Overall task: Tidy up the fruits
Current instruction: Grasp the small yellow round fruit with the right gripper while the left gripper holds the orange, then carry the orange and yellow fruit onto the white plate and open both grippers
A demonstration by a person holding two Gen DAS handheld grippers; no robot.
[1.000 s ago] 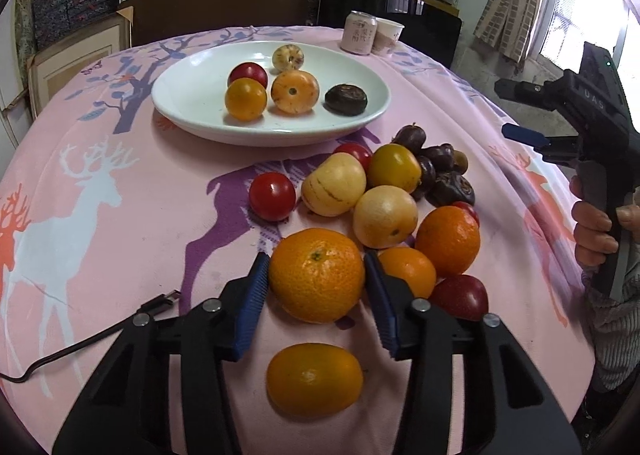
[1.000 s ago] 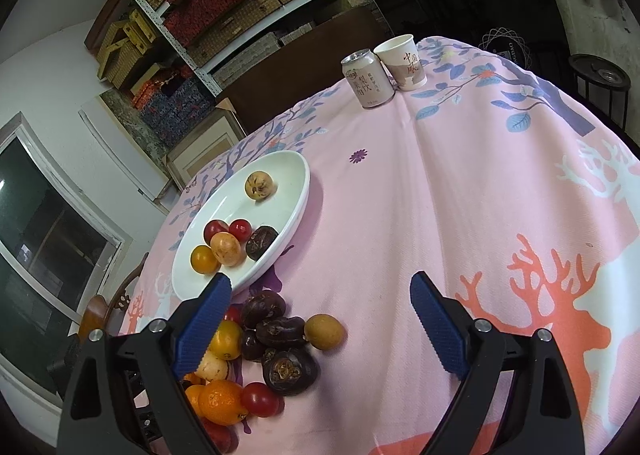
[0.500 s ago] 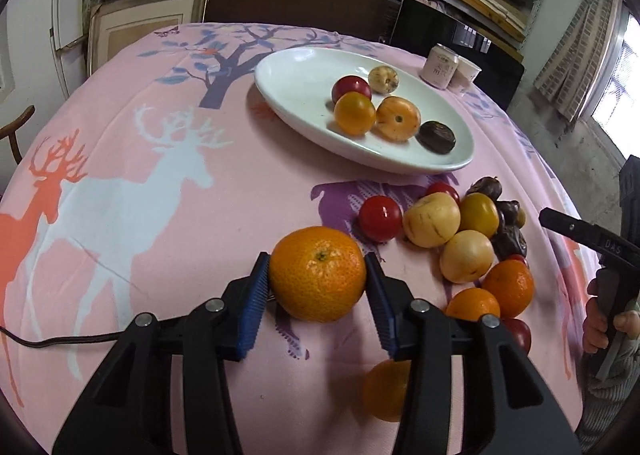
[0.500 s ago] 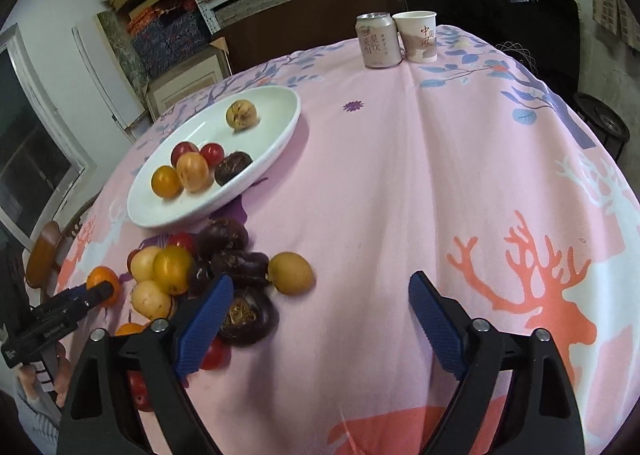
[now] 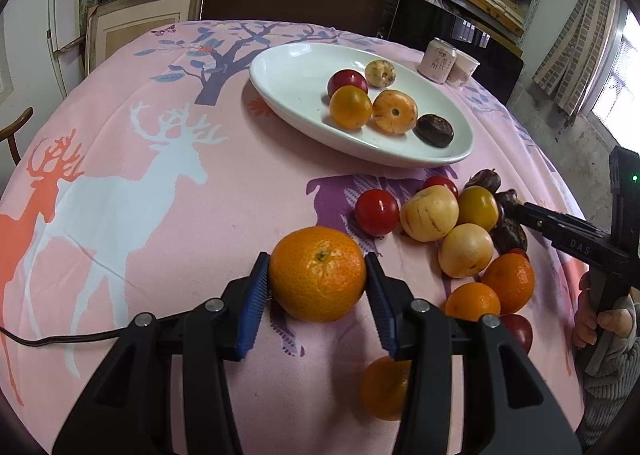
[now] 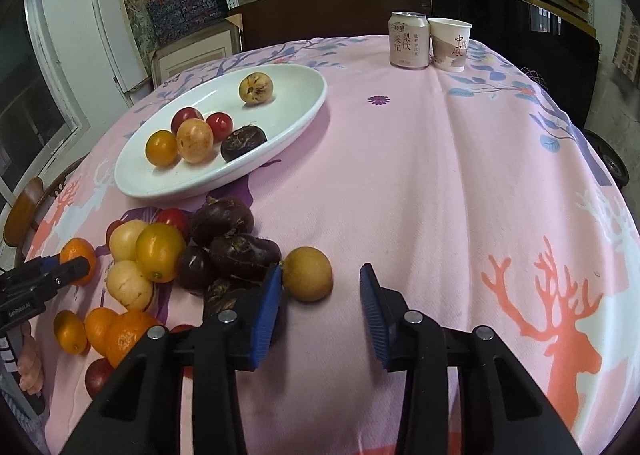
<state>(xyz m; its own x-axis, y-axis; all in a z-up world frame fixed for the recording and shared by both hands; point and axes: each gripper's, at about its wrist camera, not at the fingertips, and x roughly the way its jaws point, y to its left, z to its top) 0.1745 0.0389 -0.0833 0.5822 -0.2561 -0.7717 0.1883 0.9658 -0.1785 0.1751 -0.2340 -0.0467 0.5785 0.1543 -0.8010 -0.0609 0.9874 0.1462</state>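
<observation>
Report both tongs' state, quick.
Left tongs: shut on the orange.
Right tongs: open, just been closing; brown fruit at the left pad, not gripped.

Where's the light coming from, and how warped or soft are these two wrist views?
Left wrist view: window glare at the right edge, table bulging like a dome, orange in the left gripper sharp, fruit beneath it blurred. Right wrist view: dimmer, shelves bowed, dark vignette in corners, right gripper and white plate reasonably sharp.

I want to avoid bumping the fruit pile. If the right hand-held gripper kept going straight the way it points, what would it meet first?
Probably the tan round fruit just ahead of the right hand-held gripper, beside its left pad; depth is unclear.
</observation>
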